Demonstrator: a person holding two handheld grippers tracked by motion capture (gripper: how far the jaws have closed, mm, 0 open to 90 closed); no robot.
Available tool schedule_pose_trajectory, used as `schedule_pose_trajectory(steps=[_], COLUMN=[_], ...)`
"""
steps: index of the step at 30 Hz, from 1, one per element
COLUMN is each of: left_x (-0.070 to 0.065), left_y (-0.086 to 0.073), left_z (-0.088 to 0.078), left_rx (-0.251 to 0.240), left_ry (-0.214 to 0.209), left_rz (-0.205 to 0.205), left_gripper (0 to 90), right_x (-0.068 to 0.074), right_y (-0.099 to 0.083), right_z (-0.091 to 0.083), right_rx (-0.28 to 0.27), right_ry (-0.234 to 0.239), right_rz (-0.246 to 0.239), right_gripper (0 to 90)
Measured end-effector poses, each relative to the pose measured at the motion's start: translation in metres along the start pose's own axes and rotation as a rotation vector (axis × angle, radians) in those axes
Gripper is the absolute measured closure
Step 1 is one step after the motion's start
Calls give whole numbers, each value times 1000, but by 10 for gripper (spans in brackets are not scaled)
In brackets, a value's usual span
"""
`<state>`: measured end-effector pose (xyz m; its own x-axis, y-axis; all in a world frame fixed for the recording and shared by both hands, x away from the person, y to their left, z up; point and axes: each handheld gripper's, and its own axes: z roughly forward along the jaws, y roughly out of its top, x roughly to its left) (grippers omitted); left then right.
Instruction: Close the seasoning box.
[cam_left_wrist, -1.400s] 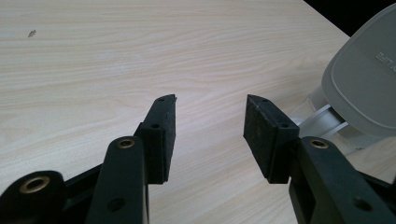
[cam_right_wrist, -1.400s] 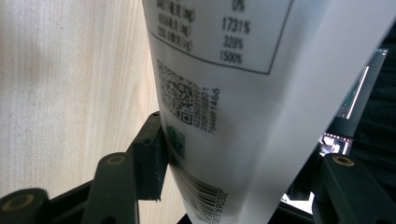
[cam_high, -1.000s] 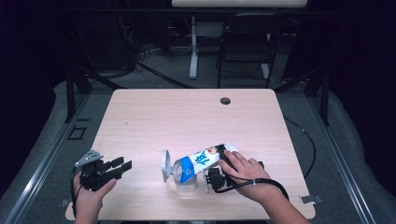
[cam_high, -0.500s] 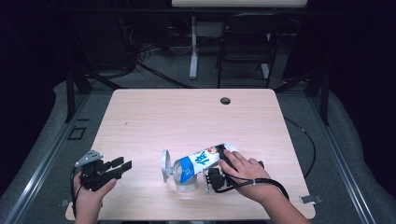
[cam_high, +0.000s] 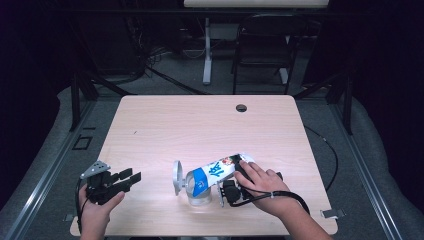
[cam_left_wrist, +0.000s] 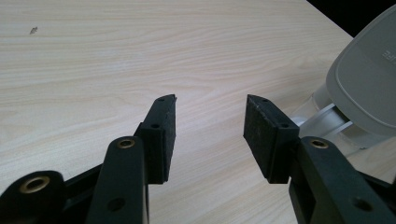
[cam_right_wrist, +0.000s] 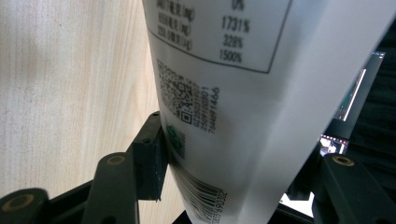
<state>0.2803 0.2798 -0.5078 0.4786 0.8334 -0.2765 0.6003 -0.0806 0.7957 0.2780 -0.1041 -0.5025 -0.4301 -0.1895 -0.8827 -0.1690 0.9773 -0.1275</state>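
Note:
A white package with a blue label (cam_high: 215, 171) lies tilted, its lower end over a clear container (cam_high: 199, 196) whose grey lid (cam_high: 176, 178) stands up at the left. My right gripper (cam_high: 222, 185) is shut on the package, with a hand over it. In the right gripper view the package (cam_right_wrist: 219, 70) shows a printed table, a QR code and a barcode; the left pad (cam_right_wrist: 154, 154) presses on it and the other pad is hidden behind it. My left gripper (cam_high: 132, 179) rests open at the table's front left, its jaws (cam_left_wrist: 210, 105) bare, with the grey lid (cam_left_wrist: 369, 84) ahead to the right.
The wooden table (cam_high: 200, 125) has a small dark cable hole (cam_high: 241, 108) near its far edge. A dark chair (cam_high: 260, 55) and a white stand leg (cam_high: 207, 50) are on the floor beyond. A black cable (cam_high: 280, 196) trails over the right wrist.

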Motion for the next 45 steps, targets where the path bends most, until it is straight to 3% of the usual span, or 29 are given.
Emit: schedule_pose_trajectory(steps=[45], left_x=[2], left_y=[-1], left_z=[-1], left_rx=[-3], left_ry=[2], left_rz=[-5], left_gripper=[541], right_x=[-3], right_y=[2], right_z=[-1], right_rx=[6], right_ry=[3], right_rz=[-29], right_gripper=[442])
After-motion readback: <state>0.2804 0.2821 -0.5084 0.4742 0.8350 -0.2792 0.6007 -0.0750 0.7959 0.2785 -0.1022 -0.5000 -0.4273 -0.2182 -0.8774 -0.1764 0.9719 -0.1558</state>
